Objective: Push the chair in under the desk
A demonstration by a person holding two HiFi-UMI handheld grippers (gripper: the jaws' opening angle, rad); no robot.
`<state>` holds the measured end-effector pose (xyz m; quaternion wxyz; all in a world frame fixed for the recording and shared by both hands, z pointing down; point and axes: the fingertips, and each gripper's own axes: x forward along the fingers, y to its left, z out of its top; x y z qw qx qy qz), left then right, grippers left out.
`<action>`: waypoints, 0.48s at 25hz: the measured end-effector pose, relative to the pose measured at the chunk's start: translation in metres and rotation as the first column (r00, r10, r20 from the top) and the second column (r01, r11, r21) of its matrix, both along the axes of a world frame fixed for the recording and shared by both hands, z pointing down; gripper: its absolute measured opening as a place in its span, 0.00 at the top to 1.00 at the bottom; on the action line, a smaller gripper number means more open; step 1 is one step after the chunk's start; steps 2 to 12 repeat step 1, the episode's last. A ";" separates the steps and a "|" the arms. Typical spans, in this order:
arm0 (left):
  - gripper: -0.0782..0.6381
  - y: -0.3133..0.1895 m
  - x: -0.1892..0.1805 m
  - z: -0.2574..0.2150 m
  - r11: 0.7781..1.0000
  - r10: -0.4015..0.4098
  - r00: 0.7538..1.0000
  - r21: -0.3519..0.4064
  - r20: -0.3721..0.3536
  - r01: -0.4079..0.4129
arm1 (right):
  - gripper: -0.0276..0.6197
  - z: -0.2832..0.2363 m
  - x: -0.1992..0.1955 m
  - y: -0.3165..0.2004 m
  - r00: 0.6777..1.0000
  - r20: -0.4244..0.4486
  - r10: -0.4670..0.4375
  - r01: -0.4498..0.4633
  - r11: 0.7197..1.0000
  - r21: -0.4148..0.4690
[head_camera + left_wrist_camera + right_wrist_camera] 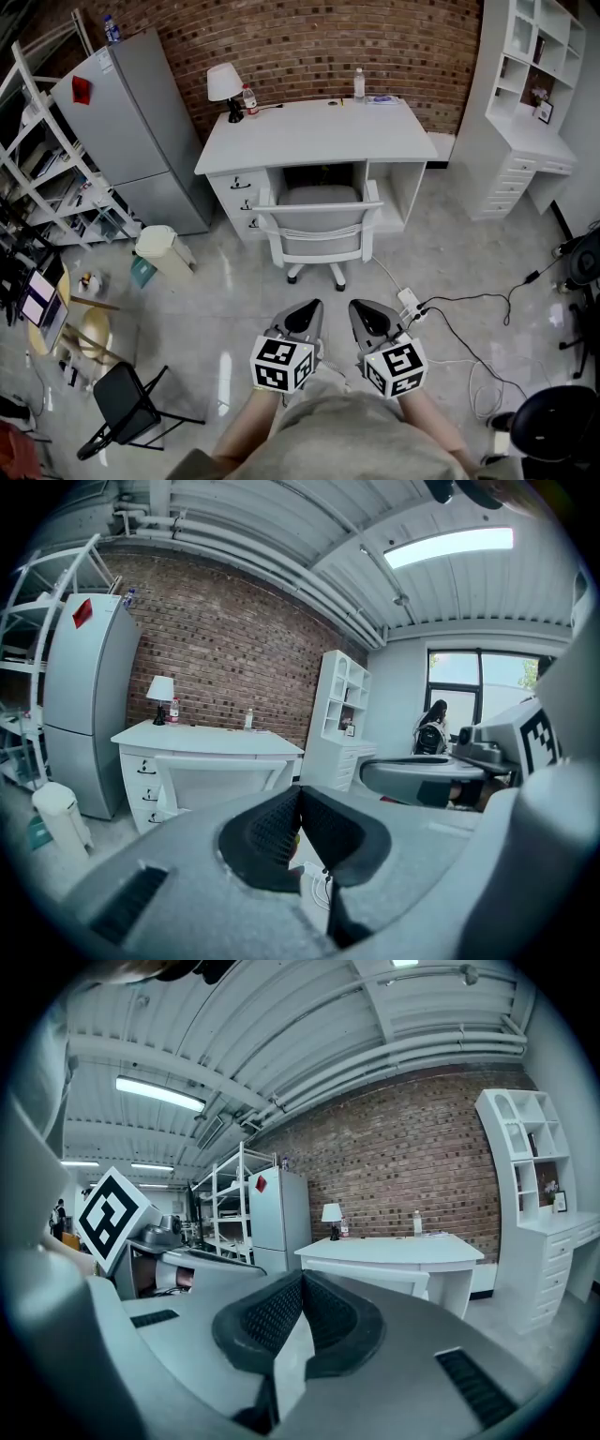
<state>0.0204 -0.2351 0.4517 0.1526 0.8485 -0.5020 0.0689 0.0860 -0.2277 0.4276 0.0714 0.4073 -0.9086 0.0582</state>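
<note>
A white desk (pixel 319 131) stands against the brick wall. The white office chair (pixel 317 230) sits in front of it, its seat partly in the knee space and its backrest toward me. My left gripper (pixel 308 313) and right gripper (pixel 362 314) hang side by side well short of the chair, both shut with nothing between the jaws. From the left gripper view the desk (pixel 202 742) and chair back (pixel 220 772) lie ahead beyond the left gripper (pixel 299 794). Behind the right gripper (pixel 302 1283) the desk (pixel 394 1251) shows again.
A grey refrigerator (pixel 127 122) and a white bin (pixel 161 251) stand left of the desk. A white bookshelf unit (pixel 534 103) is at right. A power strip (pixel 410 302) and cables trail on the floor by my right gripper. A black folding chair (pixel 127 403) sits at lower left.
</note>
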 end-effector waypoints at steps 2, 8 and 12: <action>0.88 0.000 0.000 0.000 1.000 0.000 1.000 0.001 0.000 0.000 | 0.95 0.000 0.000 0.000 1.000 0.000 -0.002 0.002 1.000 -0.002; 0.88 0.000 0.000 0.000 1.000 0.000 1.000 0.001 0.000 0.000 | 0.95 0.000 0.000 0.000 1.000 0.000 -0.002 0.002 1.000 -0.002; 0.88 0.000 0.000 0.000 1.000 0.000 1.000 0.001 0.000 0.000 | 0.95 0.000 0.000 0.000 1.000 0.000 -0.002 0.002 1.000 -0.002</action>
